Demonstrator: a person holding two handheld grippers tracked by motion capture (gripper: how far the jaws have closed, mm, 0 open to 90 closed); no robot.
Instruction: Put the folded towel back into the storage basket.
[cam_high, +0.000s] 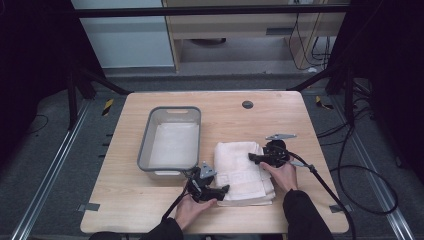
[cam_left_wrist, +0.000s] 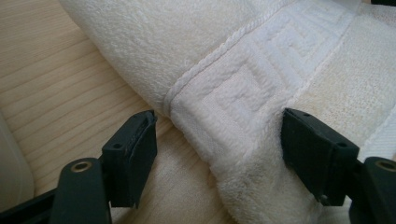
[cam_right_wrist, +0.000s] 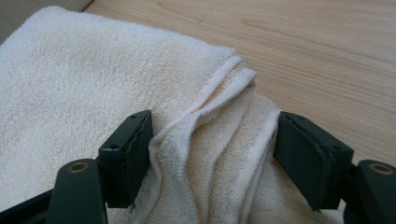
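The folded towel lay on the table just right of the grey basin; the left gripper straddled its near corner and the right gripper its layered far edge, both spread wide, pinching nothing, probably placed to grasp both ends for lifting.

Beyond my wooden table I see grey carpet, a pale cabinet, black curtains and trailing cables.

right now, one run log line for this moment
left tongs: open, astride towel corner | right tongs: open, astride towel edge folds | basket: beside towel
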